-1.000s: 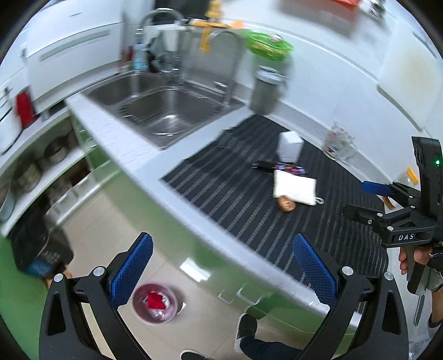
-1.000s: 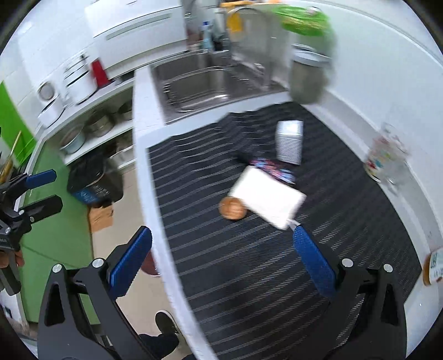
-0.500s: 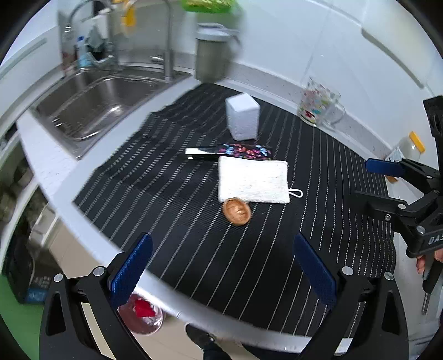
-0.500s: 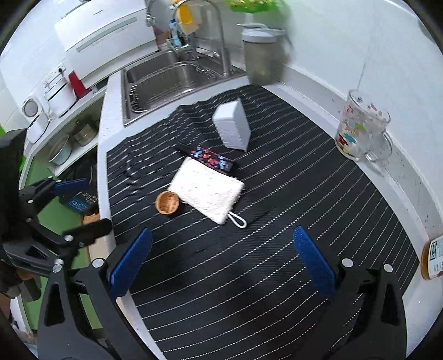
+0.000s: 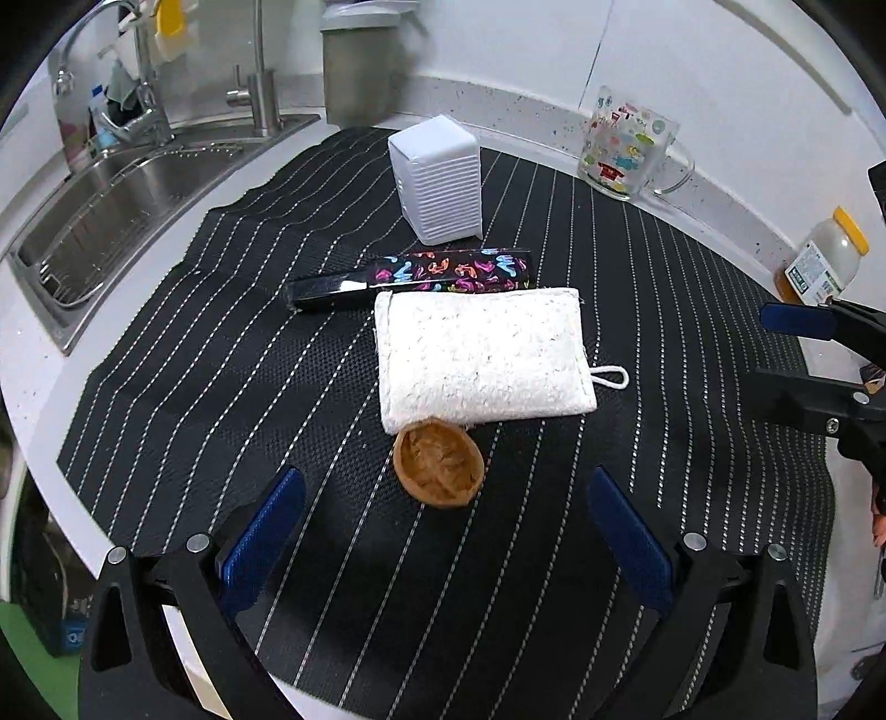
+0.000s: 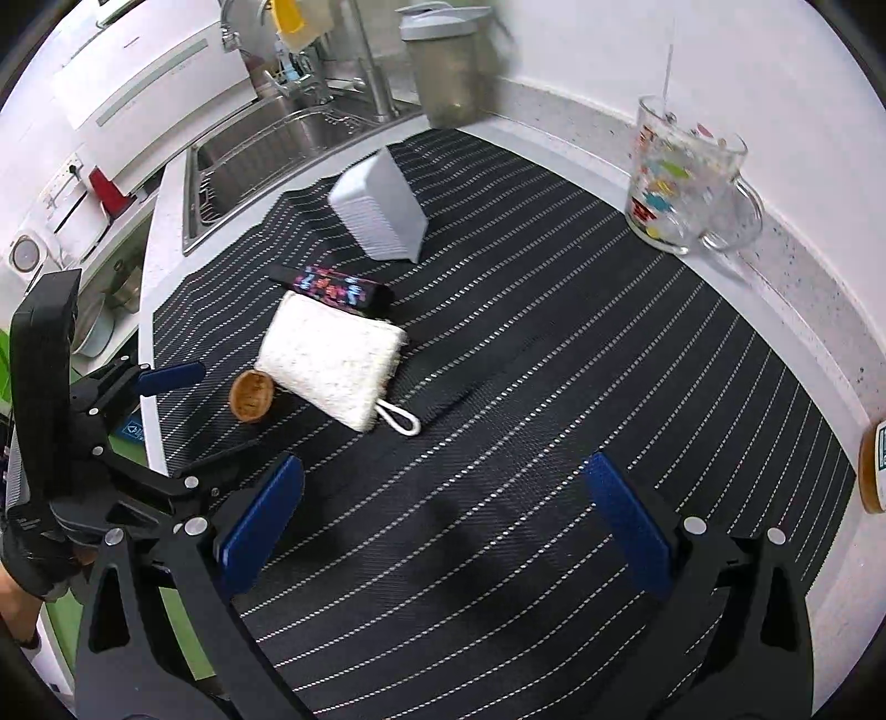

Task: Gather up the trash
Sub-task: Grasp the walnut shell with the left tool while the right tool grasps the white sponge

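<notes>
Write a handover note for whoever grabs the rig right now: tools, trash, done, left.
Left tool: open, empty, hovering just short of the walnut shell.
Right tool: open, empty, above bare striped mat.
The shell lies on the mat, touching the near edge of the white sponge; a patterned black case lies behind the sponge.
Done: nothing picked up.
Left: grasp the shell, probably with the left tool, and bin it; no bin in view now.

I face a white speckled worktop point(image 5: 33, 387) with a stainless steel sink point(image 5: 111, 188), white wall point(image 6: 609, 50) behind.
</notes>
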`<state>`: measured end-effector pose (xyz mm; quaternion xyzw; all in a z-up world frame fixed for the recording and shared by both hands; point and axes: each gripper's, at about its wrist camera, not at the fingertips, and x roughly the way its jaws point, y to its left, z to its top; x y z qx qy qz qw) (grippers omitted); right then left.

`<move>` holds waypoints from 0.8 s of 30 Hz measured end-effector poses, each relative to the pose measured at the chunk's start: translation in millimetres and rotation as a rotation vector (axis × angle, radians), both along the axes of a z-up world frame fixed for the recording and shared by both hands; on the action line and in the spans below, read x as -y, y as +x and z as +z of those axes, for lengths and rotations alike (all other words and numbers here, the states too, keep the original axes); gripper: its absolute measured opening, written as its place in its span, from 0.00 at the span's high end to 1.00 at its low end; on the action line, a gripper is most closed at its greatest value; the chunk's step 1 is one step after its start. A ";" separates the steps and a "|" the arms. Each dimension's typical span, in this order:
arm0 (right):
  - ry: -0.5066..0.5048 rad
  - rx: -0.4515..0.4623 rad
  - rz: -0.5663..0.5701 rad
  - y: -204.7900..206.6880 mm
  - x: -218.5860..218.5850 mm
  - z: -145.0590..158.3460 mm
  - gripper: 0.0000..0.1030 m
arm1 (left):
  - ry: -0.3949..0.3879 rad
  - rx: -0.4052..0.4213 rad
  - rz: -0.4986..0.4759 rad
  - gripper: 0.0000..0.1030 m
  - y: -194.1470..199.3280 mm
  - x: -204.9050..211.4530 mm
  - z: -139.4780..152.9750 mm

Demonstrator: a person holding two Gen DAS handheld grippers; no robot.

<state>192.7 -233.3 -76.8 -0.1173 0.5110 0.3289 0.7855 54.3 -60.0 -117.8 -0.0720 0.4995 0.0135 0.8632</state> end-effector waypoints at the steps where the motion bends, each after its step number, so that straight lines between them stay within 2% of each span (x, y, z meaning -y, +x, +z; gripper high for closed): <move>1: 0.001 -0.003 -0.003 2.1 1.7 -1.7 0.03 | 0.005 0.001 -0.001 0.06 1.6 0.8 -1.5; 4: 0.005 -0.010 -0.003 6.2 2.7 -5.2 0.03 | 0.006 0.003 0.002 0.09 4.4 1.3 -5.3; 6: 0.009 -0.014 0.004 7.8 1.2 -7.1 0.03 | 0.003 -0.003 0.009 0.28 5.2 0.0 -7.6; 7: 0.010 -0.016 0.008 8.1 -0.2 -7.3 0.03 | 0.006 -0.011 0.014 0.33 5.6 -0.8 -9.2; 8: 0.013 -0.017 0.015 8.3 -2.0 -7.7 0.03 | 0.010 -0.013 0.016 0.43 5.1 -0.9 -10.0; 9: 0.014 -0.018 0.020 8.3 -4.0 -7.8 0.03 | 0.011 -0.014 0.016 0.58 5.2 -1.2 -10.3; 11: 0.016 -0.020 0.029 9.4 -7.7 -7.8 0.03 | 0.007 -0.016 0.024 0.67 5.4 -4.2 -9.3; 17: 0.022 -0.033 0.069 9.7 -22.6 -9.2 0.03 | -0.041 -0.021 0.035 0.67 2.0 -12.7 -1.8; 24: 0.046 -0.074 0.124 16.6 -46.0 -16.1 0.03 | -0.042 0.018 0.074 0.67 -11.4 -25.8 29.5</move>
